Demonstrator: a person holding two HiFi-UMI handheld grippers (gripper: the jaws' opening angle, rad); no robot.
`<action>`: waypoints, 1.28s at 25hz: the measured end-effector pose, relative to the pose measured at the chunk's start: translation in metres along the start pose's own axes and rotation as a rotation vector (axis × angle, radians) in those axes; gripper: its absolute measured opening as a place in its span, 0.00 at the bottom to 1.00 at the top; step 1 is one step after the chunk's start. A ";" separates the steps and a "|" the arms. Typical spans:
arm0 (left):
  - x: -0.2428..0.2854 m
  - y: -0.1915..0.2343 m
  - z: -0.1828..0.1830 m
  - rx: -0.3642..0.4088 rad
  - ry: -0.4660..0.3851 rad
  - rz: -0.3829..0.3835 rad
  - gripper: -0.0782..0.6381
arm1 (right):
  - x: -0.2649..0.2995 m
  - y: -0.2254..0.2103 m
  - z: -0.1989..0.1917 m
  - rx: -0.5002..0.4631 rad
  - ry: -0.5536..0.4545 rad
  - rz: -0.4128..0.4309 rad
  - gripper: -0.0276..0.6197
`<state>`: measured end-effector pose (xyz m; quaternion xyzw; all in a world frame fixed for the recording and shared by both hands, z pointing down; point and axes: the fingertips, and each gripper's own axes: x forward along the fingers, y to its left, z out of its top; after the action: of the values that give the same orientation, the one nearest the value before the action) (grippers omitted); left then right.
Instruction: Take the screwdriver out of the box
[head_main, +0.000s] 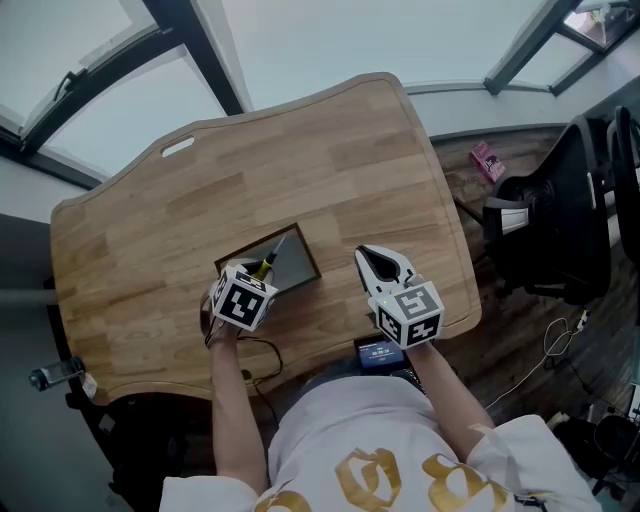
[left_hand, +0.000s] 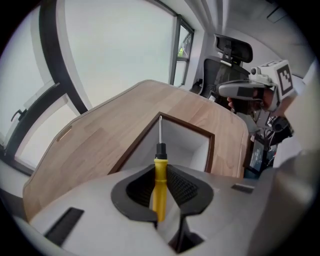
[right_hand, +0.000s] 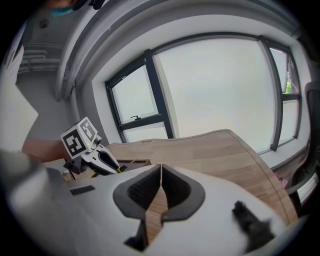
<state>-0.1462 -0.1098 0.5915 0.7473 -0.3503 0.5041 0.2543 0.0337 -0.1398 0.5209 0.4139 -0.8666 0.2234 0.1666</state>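
Observation:
The screwdriver (left_hand: 160, 182) has a yellow handle, a black collar and a thin metal shaft. My left gripper (left_hand: 160, 172) is shut on the handle, and the shaft points out over the box (left_hand: 200, 145). This box is an open one with a dark brown rim and grey inside, and it rests on the wooden table (head_main: 330, 170). In the head view the left gripper (head_main: 256, 274) hangs over the box's (head_main: 290, 268) near left corner with the screwdriver (head_main: 267, 263) tilted up. My right gripper (head_main: 380, 264) hovers right of the box. Its fingertips (right_hand: 161, 169) meet with nothing between them.
A dark phone-like device (head_main: 380, 352) lies at the table's near edge. A black office chair (head_main: 560, 215) stands to the right, with cables (head_main: 560, 345) and a pink item (head_main: 487, 160) on the floor. Window frames run beyond the far edge.

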 end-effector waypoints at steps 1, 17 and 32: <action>-0.002 0.000 0.001 -0.016 -0.015 0.009 0.22 | -0.002 0.000 -0.001 0.000 -0.002 -0.001 0.09; -0.068 -0.015 0.008 -0.086 -0.234 0.160 0.22 | -0.026 0.032 0.009 -0.036 -0.065 0.028 0.09; -0.138 -0.032 0.006 -0.192 -0.458 0.288 0.22 | -0.068 0.053 0.027 -0.055 -0.138 0.019 0.09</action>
<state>-0.1518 -0.0567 0.4596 0.7569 -0.5473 0.3174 0.1640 0.0295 -0.0807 0.4527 0.4155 -0.8857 0.1720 0.1155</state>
